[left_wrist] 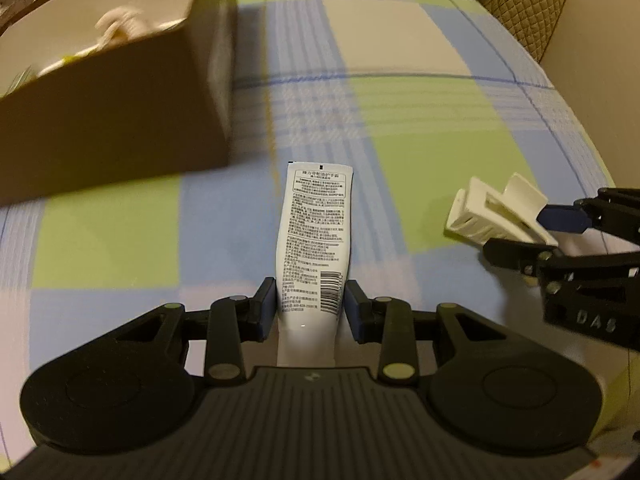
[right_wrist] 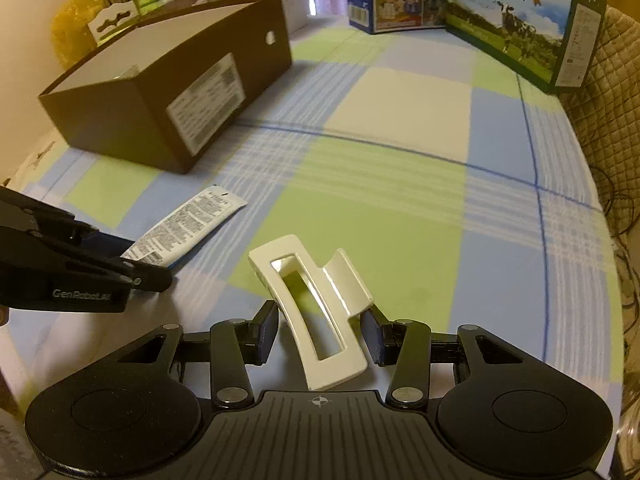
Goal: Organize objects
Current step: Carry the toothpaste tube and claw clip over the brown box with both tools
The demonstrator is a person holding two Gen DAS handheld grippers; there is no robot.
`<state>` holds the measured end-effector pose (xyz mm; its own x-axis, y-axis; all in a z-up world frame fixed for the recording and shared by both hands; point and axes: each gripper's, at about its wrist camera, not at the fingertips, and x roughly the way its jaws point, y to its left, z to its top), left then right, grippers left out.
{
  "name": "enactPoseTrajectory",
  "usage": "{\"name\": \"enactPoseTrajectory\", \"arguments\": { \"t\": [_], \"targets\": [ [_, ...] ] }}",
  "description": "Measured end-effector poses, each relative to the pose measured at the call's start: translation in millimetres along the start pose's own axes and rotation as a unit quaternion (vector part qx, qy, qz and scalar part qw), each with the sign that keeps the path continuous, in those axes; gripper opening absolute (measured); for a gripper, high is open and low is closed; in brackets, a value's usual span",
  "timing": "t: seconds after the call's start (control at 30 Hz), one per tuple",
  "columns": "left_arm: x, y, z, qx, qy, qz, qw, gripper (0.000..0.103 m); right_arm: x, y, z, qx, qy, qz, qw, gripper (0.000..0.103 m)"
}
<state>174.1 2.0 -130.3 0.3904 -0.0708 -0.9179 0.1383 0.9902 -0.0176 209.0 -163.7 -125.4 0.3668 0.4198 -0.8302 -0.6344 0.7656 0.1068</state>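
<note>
while the left gripper (left_wrist: 310,306) pinched the tube (left_wrist: 314,236) lengthwise, the box (left_wrist: 120,120) sat ahead to its left; the right gripper (right_wrist: 320,330) bracketed the hair clip (right_wrist: 316,312), grip unclear.

On the bench (right_wrist: 400,200) a tube (right_wrist: 188,226) lies to the left of a hair clip (right_wrist: 316,312), the two near each other but apart. The open box (right_wrist: 168,92) stands farther back on the left, behind the tube. Two cartons (right_wrist: 516,24) stand along the far edge, right of the box.
</note>
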Motion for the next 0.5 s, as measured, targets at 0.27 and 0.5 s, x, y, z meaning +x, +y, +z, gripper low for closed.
{"name": "enactPoseTrajectory", "arguments": {
  "t": [0.27,0.5],
  "targets": [
    [-9,11,-15,-0.001,-0.002,-0.001,1.0,0.032,-1,13,-6,0.001,0.0,-0.001,1.0,0.042],
    [-4,5,-7,0.013,-0.009,0.008,0.9998,0.034,3,18,-8,-0.003,0.004,-0.016,1.0,0.046]
  ]
}}
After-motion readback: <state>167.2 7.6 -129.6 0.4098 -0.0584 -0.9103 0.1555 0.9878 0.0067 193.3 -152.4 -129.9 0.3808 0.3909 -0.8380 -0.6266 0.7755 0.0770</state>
